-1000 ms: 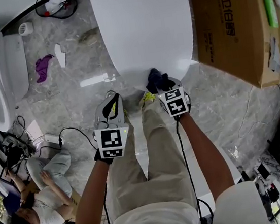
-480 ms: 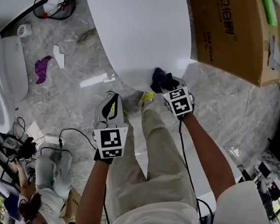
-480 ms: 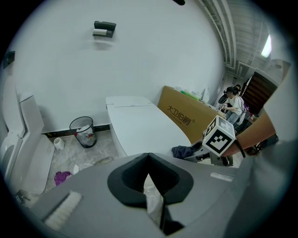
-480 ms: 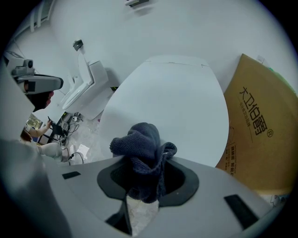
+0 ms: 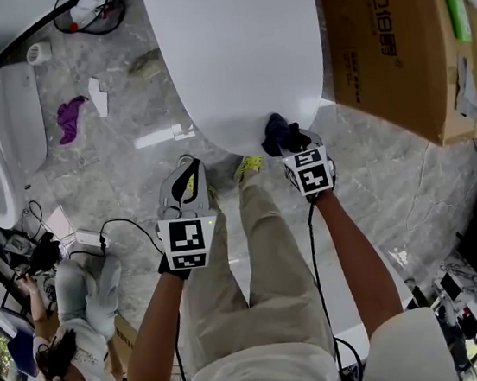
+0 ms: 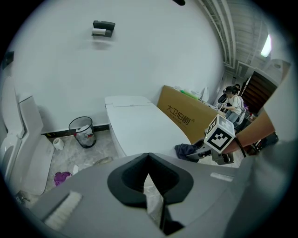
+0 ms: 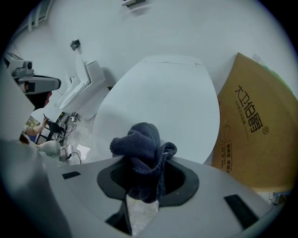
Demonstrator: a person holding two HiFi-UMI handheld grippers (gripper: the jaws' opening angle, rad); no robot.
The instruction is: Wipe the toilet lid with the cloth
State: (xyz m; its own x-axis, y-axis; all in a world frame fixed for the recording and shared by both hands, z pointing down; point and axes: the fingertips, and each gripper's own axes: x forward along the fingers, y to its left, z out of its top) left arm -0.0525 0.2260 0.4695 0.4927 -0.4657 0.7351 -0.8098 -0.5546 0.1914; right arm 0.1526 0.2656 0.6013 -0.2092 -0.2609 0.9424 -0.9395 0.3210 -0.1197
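While the left tongs (image 5: 187, 168) hang where they were a second ago, low over the floor (image 5: 132, 173) just left of the lid's near end, the right tongs (image 5: 291, 142) have slid to the right along that end. The lid (image 5: 238, 54) is white, closed and bare. The dark blue cloth (image 5: 278, 130) has gone with the right tongs. It sat nearer the middle of the rounded front rim a second ago. It now lies against the rim right of the middle, on the side of the box (image 5: 393, 43).

In the right gripper view the right tongs (image 7: 144, 186) are clenched on the cloth (image 7: 142, 148). A bunched fold stands up above the jaws and a loose end hangs below them. The lid (image 7: 163, 102) spreads out beyond, and the box (image 7: 260, 135) stands just beside it on the right.

In the left gripper view the left tongs (image 6: 149, 169) are clenched with nothing between them: the jaw tips meet, and only a sliver of floor shows through lower down. Past them that view shows the lid (image 6: 139, 123) from its left side, with the cloth (image 6: 187, 149) at its near end.

The person (image 5: 83, 336) sitting on the floor at lower left has moved lower in the head view. The purple rag (image 5: 72, 116) on the floor lies as it did.
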